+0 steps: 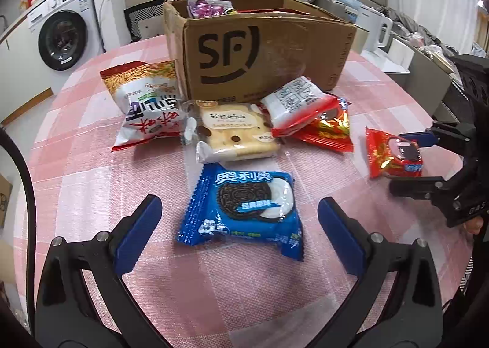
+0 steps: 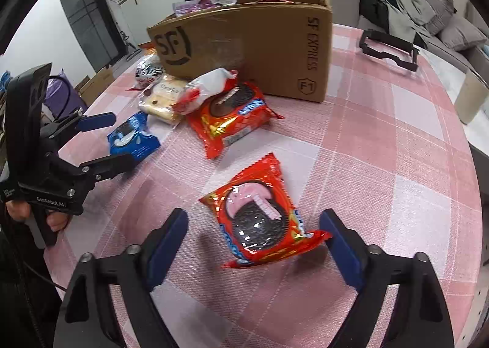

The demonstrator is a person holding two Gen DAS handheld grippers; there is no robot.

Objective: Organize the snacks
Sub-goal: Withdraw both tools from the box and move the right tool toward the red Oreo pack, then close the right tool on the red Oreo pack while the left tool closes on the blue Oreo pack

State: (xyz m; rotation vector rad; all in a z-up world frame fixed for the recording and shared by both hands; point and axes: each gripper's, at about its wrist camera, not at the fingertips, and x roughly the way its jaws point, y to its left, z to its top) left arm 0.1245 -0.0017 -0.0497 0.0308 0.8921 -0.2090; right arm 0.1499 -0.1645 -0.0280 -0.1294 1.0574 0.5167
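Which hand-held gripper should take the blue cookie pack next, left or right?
Left. The left hand-held gripper is open with the blue cookie pack lying between its fingers. The right hand-held gripper is open around the red cookie pack instead, well off to the side.

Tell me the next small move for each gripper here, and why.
Probably close both. The left gripper is open with the blue Oreo pack lying flat between its fingers, and the right gripper is open around the red Oreo pack. Neither is gripped yet, and the open box waits behind.
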